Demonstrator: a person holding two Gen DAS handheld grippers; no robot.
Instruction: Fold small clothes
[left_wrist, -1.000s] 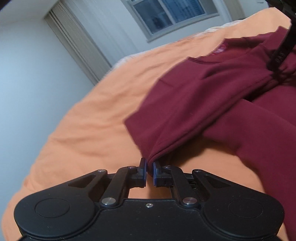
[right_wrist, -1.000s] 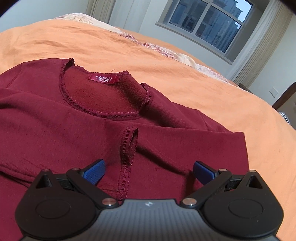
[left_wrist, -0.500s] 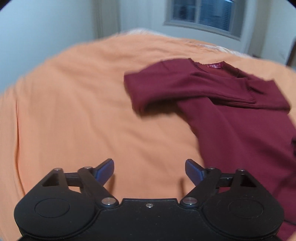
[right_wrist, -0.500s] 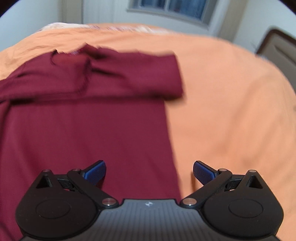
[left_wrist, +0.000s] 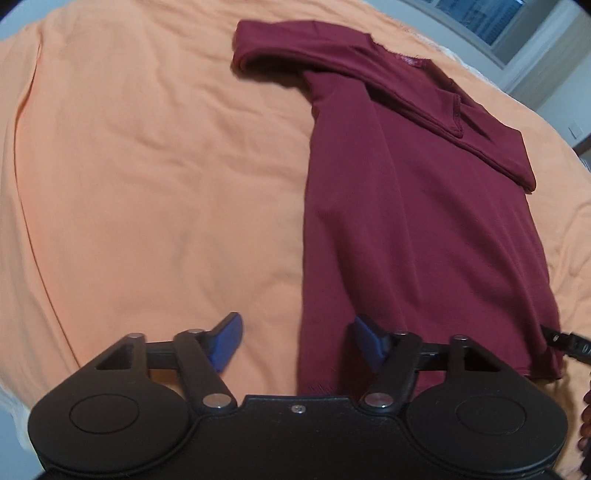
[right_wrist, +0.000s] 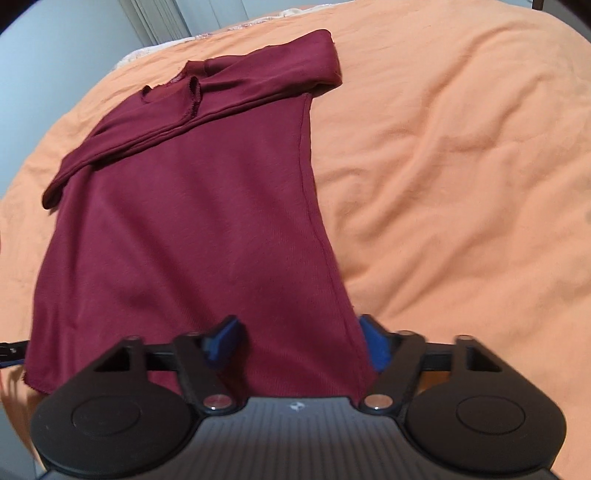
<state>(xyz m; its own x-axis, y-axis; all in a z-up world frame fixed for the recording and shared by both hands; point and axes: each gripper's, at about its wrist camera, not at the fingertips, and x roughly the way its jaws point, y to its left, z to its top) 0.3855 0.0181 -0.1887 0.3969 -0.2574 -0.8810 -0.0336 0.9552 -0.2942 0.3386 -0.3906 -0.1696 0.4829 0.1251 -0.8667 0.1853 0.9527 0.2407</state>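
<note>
A dark red long-sleeved top (left_wrist: 413, 206) (right_wrist: 192, 221) lies flat on the orange bedcover, both sleeves folded across its chest near the collar. My left gripper (left_wrist: 295, 341) is open over the hem's left corner, its right finger above the cloth and its left finger above the bedcover. Over the hem's right corner my right gripper (right_wrist: 299, 341) is open too, with the garment's side edge running between its blue fingers (right_wrist: 221, 343). Nothing is gripped by either. The other gripper's tip (left_wrist: 565, 338) shows at the hem's far corner.
The orange bedcover (left_wrist: 147, 166) (right_wrist: 461, 147) spreads wide and wrinkled on both sides of the top. A window (left_wrist: 491, 22) and pale walls stand beyond the bed's head. A light blue wall and curtain (right_wrist: 155, 18) lie behind the bed.
My left gripper let go of the sleeve and opened. Both grippers drew back from the collar area down to the hem corners. The folded sleeves now lie across the chest.
</note>
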